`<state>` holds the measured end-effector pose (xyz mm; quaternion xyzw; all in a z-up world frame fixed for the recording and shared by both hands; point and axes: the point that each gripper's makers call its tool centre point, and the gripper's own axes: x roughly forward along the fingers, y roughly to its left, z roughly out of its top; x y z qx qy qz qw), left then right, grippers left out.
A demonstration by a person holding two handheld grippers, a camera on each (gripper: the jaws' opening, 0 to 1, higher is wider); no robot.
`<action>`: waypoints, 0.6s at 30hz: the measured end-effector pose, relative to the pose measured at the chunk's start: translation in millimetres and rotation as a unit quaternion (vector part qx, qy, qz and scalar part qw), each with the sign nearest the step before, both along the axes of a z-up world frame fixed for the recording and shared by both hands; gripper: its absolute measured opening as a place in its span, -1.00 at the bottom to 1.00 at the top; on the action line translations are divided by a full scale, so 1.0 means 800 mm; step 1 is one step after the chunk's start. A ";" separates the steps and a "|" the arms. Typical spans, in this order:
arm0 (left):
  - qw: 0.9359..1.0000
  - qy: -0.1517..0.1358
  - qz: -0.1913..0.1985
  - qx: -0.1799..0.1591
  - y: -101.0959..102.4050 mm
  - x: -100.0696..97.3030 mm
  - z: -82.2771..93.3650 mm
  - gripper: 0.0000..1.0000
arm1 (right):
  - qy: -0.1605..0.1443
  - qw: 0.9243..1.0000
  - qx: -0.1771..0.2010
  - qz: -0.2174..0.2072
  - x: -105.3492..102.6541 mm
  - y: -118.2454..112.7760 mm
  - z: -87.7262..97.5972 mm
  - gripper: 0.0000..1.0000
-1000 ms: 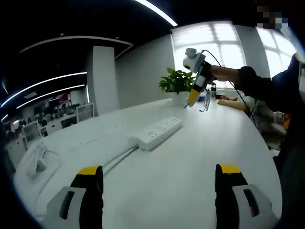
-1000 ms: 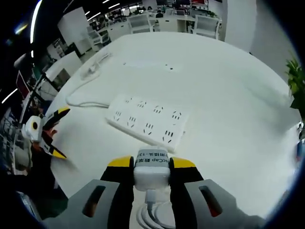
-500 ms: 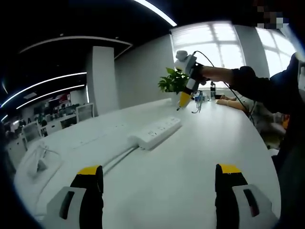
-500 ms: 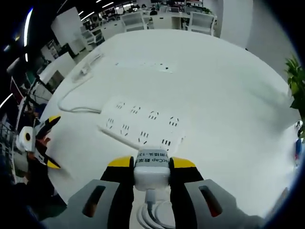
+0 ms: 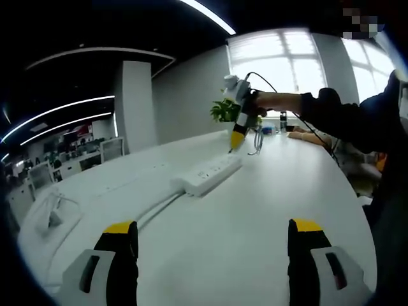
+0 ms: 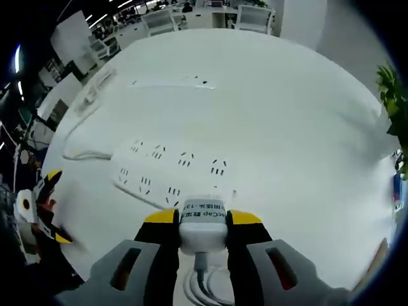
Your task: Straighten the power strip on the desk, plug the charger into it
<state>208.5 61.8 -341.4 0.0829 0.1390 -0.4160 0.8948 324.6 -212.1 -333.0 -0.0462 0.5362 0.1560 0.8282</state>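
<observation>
On the white desk (image 5: 255, 210) the power strip (image 5: 207, 176) lies flat, roughly mid-desk, its cord (image 5: 153, 213) trailing back toward me in the left gripper view. My left gripper (image 5: 213, 252) hangs low over bare desk with its jaws spread wide and nothing between them. That view also gives me the side-on look: my right gripper (image 5: 239, 121) held in a hand (image 5: 271, 102), pointing down over the far end of the strip, with a potted plant (image 5: 226, 109) behind it. From the right gripper view I get what the side view hides: my right gripper (image 6: 203, 220) is clamped on the white charger (image 6: 203, 224), its cable (image 6: 199, 280) coiling below, and the sockets of the strip (image 6: 172, 175) face up just beyond the charger. My left gripper (image 6: 41, 213) shows small at the desk's edge. Compared with a second ago, the right gripper has swung further along and lower toward the strip, which now sits closer under the charger; the left has not moved.
</observation>
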 end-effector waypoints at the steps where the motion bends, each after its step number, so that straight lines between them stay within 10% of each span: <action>1: 1.000 0.000 0.000 0.001 0.001 0.000 -0.001 0.99 | 0.000 1.000 0.001 -0.004 0.001 -0.001 -0.002 -0.48; 18: 1.000 -0.004 0.007 -0.006 0.015 -0.002 0.000 0.99 | 0.026 0.999 -0.015 -0.020 -0.007 0.000 -0.013 -0.47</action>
